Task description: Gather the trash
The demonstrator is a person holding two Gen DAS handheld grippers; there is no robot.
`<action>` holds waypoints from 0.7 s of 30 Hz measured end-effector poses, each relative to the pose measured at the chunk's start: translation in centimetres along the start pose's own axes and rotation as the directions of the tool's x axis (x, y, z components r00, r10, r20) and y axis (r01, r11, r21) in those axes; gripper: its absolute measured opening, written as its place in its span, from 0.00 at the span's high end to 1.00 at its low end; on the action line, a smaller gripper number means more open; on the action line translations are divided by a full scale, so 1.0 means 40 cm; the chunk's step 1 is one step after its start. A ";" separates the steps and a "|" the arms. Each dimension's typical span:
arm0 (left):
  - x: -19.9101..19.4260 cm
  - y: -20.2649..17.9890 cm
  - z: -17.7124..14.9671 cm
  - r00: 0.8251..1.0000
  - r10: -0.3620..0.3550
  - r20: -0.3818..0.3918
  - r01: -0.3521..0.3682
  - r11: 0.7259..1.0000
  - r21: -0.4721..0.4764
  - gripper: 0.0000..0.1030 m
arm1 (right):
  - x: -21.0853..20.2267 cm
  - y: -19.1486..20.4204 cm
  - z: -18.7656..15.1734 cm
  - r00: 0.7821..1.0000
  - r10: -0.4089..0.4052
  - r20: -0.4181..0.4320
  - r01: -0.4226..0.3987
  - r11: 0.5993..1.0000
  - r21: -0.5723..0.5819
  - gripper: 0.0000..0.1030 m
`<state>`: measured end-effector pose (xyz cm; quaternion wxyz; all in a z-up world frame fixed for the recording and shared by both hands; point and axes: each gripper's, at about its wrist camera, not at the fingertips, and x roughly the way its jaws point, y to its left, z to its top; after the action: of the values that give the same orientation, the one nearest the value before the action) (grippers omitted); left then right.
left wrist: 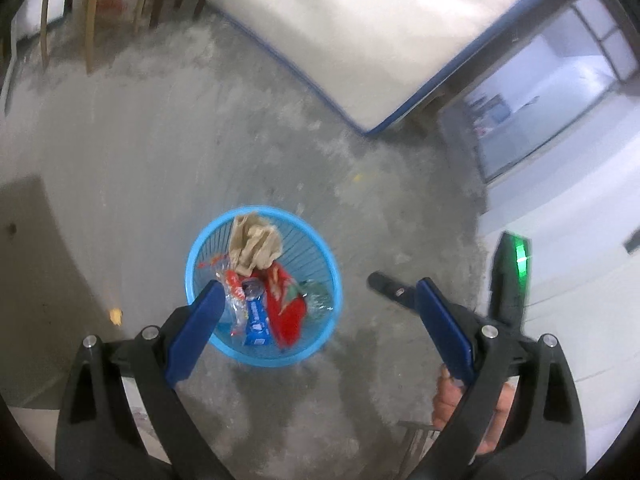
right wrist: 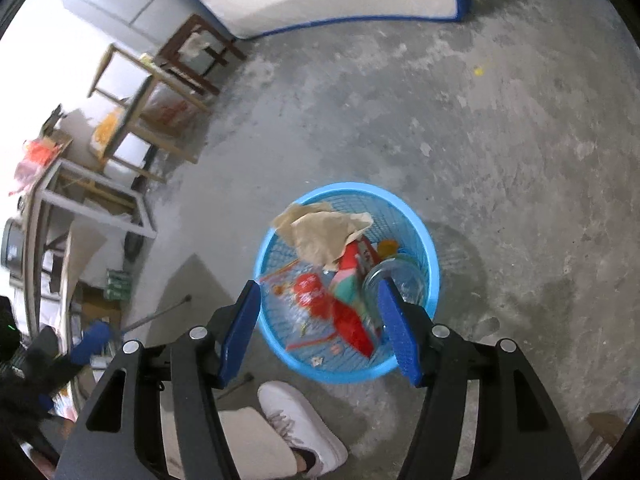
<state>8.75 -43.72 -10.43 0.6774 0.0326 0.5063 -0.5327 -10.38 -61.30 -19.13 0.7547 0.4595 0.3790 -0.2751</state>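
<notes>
A blue mesh trash basket stands on the concrete floor; it also shows in the right wrist view. It holds crumpled brown paper, a red wrapper, a blue packet and clear plastic. My left gripper is open and empty above the basket. My right gripper is open and empty, also above the basket, its fingers over the near rim.
A white mattress with blue edging lies on the floor behind. Wooden chairs and tables stand to the left. The person's white shoe is near the basket. The right gripper's body shows in the left wrist view.
</notes>
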 end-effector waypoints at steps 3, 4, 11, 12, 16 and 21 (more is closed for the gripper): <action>-0.137 -0.027 -0.017 0.997 -0.008 0.083 0.004 0.999 0.052 0.11 | -0.086 0.073 -0.034 0.999 0.023 0.037 -0.020 0.997 -0.073 0.42; -0.203 -0.028 -0.031 0.992 0.000 0.128 -0.009 0.997 0.071 0.11 | -0.109 0.095 -0.043 0.998 0.027 0.050 -0.022 0.995 -0.096 0.41; -0.532 0.079 -0.152 0.936 0.191 0.296 -0.199 0.980 -0.003 0.11 | -0.278 0.360 -0.150 0.981 0.101 0.165 -0.032 0.927 -0.375 0.24; -0.572 0.105 -0.173 0.922 0.228 0.313 -0.228 0.973 -0.036 0.11 | -0.287 0.391 -0.162 0.979 0.113 0.168 -0.036 0.914 -0.404 0.20; -0.722 0.206 -0.267 0.856 0.387 0.342 -0.339 0.921 -0.195 0.11 | -0.318 0.563 -0.238 0.971 0.165 0.175 -0.042 0.832 -0.553 0.13; -0.862 0.292 -0.368 0.759 0.553 0.343 -0.465 0.829 -0.310 0.11 | -0.311 0.768 -0.350 0.966 0.174 0.191 0.015 0.702 -0.712 0.06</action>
<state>10.75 -6.35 1.49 0.8887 -0.0156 0.3728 -0.2662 1.64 -34.71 1.96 0.9248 0.1134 0.3393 -0.1299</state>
